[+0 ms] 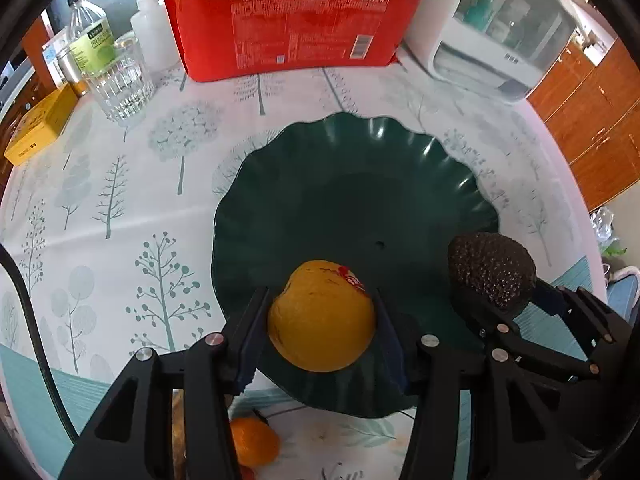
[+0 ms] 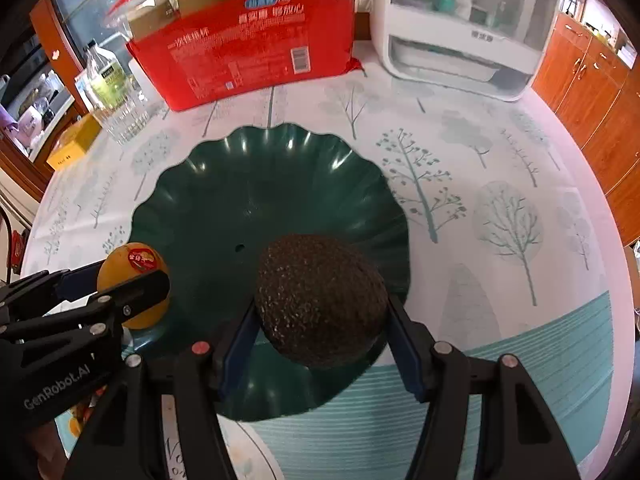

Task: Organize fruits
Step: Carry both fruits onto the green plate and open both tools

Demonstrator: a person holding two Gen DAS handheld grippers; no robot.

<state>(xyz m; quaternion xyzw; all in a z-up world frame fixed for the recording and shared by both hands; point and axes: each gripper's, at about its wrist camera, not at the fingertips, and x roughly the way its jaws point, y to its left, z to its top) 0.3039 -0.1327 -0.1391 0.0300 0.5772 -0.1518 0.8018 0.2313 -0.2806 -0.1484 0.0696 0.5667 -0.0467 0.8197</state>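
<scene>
A dark green scalloped plate (image 1: 360,184) (image 2: 248,184) lies on the tree-print tablecloth. My left gripper (image 1: 320,320) is shut on an orange with a red sticker (image 1: 322,320) and holds it over the plate's near edge. The orange also shows in the right wrist view (image 2: 134,284). My right gripper (image 2: 320,312) is shut on a dark bumpy avocado (image 2: 320,300) over the plate's near right edge. The avocado shows at the right of the left wrist view (image 1: 492,268). A second orange (image 1: 254,442) lies on the cloth below the left gripper, partly hidden.
A red cup package (image 1: 292,24) (image 2: 248,52) stands behind the plate. A white appliance (image 1: 504,36) (image 2: 460,32) is at the back right. A glass (image 1: 120,80), a bottle (image 1: 88,36) and a yellow box (image 1: 40,124) stand at the back left. Wooden cabinets (image 2: 600,92) are beyond the table's right edge.
</scene>
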